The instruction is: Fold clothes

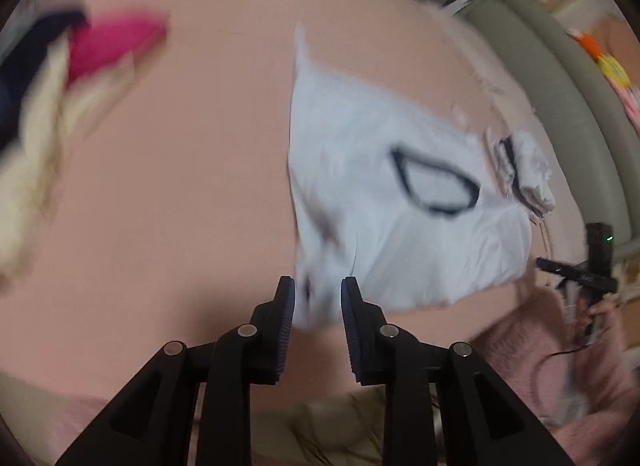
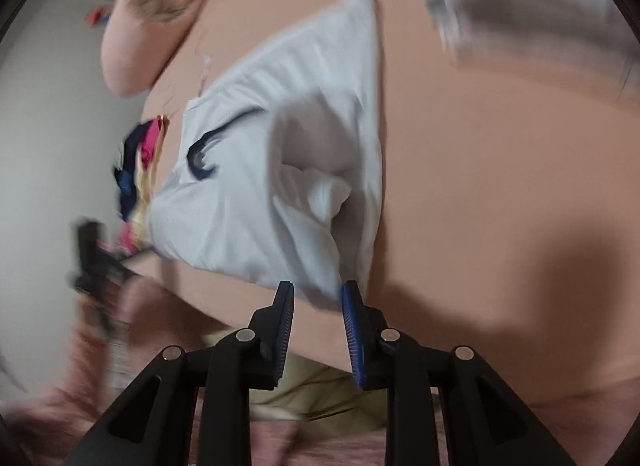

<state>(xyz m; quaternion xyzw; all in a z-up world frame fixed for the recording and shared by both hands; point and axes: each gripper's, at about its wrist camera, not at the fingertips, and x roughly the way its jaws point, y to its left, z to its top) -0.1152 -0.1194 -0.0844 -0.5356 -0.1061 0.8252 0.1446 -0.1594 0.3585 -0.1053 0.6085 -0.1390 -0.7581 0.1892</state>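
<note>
The white garment [image 1: 384, 193] is lying on the pink bedsheet [image 1: 192, 193], a dark blue outlined print [image 1: 434, 185] showing on its upper face, and both views are smeared with motion blur. In the left wrist view, the left gripper [image 1: 318, 298] is pointing down at the garment's near corner; a bit of white cloth is sitting between the blue-ribbed pads [image 1: 289, 306], which are standing a little apart, but whether they are pinching it I cannot tell. In the right wrist view, the right gripper [image 2: 318, 302] is doing much the same at another near corner, cloth reaching down between narrowly parted pads [image 2: 351, 310], the grip equally unclear. The garment [image 2: 280, 169] is bunching into a soft fold in the middle there. Off to one side, a heap of clothes [image 1: 60, 77] in magenta, cream and navy is resting on the sheet, well apart from the white piece. A fuzzy pink sleeve [image 1: 552, 346] is showing at the right edge of the left view, next to the other black gripper [image 1: 588, 270]. A pink pillow [image 2: 148, 21] is lying at the far end of the bed.
</note>
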